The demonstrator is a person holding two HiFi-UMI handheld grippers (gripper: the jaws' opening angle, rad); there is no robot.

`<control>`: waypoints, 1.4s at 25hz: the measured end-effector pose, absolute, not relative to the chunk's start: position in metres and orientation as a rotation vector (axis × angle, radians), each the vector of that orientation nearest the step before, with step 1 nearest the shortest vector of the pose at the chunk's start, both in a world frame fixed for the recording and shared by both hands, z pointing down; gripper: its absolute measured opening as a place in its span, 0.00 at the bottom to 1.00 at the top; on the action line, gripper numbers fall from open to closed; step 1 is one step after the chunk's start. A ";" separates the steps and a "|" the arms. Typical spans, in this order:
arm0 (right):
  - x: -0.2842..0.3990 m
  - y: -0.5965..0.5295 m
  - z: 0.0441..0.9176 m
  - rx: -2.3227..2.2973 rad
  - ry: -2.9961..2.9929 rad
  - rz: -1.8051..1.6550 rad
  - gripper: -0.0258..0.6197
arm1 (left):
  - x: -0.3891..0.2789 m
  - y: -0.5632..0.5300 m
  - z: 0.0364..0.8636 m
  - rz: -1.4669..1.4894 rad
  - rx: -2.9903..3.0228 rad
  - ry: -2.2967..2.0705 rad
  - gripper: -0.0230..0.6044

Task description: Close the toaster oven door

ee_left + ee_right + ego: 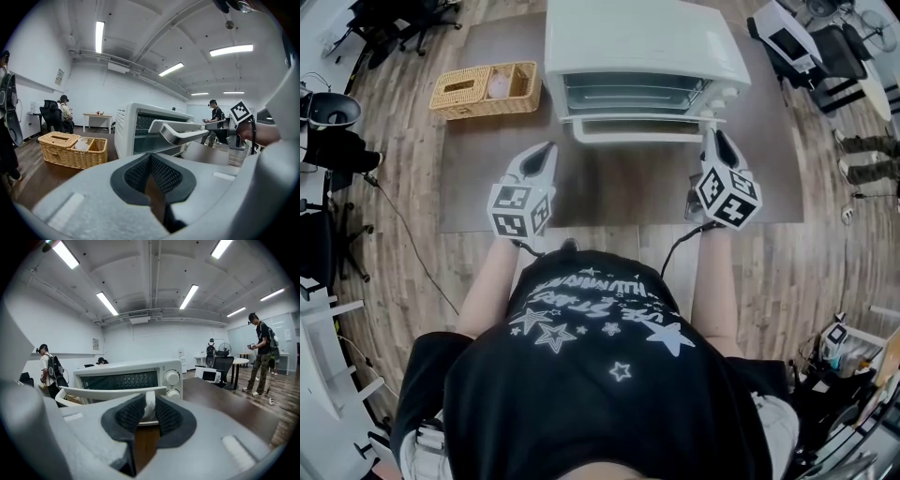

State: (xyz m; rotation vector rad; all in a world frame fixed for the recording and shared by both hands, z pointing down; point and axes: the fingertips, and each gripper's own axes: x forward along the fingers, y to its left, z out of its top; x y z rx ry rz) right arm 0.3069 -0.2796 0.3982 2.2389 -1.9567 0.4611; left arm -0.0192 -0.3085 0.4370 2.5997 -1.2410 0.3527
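A white toaster oven (642,42) stands at the back of the dark table (619,202). Its glass door is partly open and tilts toward me, with the white handle bar (642,132) along the front edge. My right gripper (711,139) is shut on the right end of that handle; in the right gripper view the handle's end post (149,405) sits pinched between the dark pads, and the handle bar (112,393) runs off to the left. My left gripper (548,152) hovers in front of the oven's left corner, shut and holding nothing. Its pads (140,171) meet below the handle (183,133).
A wicker basket (485,89) with a tissue box and a white item sits left of the oven. The oven's knobs (172,377) are on its right side. Office chairs and desks ring the table; people stand far off across the room.
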 end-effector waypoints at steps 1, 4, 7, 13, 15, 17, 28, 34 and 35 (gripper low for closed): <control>0.307 -0.282 0.397 2.241 -1.957 0.457 0.15 | -0.019 -0.310 0.437 0.352 2.601 -1.240 0.05; 0.308 -0.286 0.393 2.243 -1.958 0.447 0.15 | -0.018 -0.313 0.435 0.348 2.603 -1.241 0.05; 0.309 -0.290 0.390 2.245 -1.964 0.442 0.15 | -0.017 -0.317 0.434 0.343 2.603 -1.242 0.05; 0.310 -0.301 0.386 2.249 -1.975 0.433 0.15 | -0.014 -0.325 0.433 0.335 2.610 -1.243 0.05; 0.311 -0.305 0.384 2.249 -1.981 0.432 0.15 | -0.014 -0.327 0.433 0.330 2.612 -1.243 0.05; 0.310 -0.308 0.382 2.248 -1.987 0.430 0.15 | -0.014 -0.328 0.432 0.328 2.614 -1.244 0.05; 0.312 -0.332 0.370 2.263 -1.983 0.417 0.15 | -0.014 -0.343 0.430 0.325 2.612 -1.234 0.05; 0.313 -0.340 0.369 2.267 -1.978 0.422 0.15 | -0.011 -0.348 0.432 0.323 2.612 -1.215 0.05; 0.313 -0.342 0.369 2.266 -1.980 0.422 0.15 | -0.011 -0.349 0.432 0.323 2.612 -1.213 0.05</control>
